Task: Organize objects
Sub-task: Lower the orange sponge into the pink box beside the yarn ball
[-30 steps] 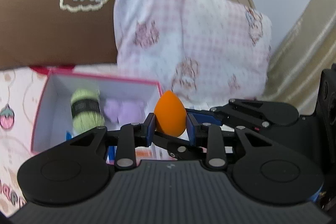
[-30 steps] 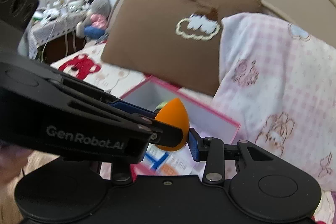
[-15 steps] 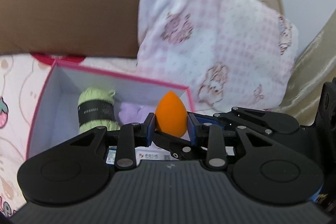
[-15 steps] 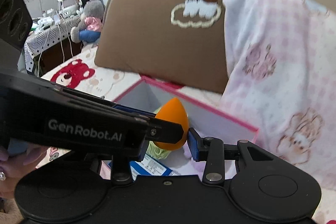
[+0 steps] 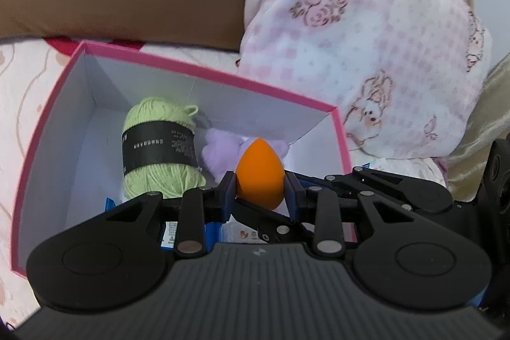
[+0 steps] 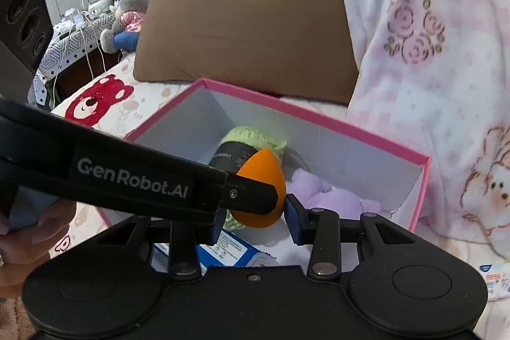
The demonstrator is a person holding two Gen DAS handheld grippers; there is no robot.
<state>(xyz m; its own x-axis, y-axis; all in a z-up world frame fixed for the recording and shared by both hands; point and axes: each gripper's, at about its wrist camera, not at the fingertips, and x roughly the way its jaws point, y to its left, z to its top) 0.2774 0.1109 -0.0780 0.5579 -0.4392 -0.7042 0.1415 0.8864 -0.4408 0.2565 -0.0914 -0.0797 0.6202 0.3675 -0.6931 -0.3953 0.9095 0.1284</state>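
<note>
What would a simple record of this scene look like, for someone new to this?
Setting: a bed with a brown pillow and a pink checked pillow
Container: open pink box, white inside
Already in box: green yarn ball, purple plush item, blue-and-white packet
Held item: orange egg-shaped sponge
Left gripper: jaws closed on the sponge, above the box
Right gripper: close beside it, jaws apart, visible pad not touching the sponge
Likely next step: sponge goes into the box
</note>
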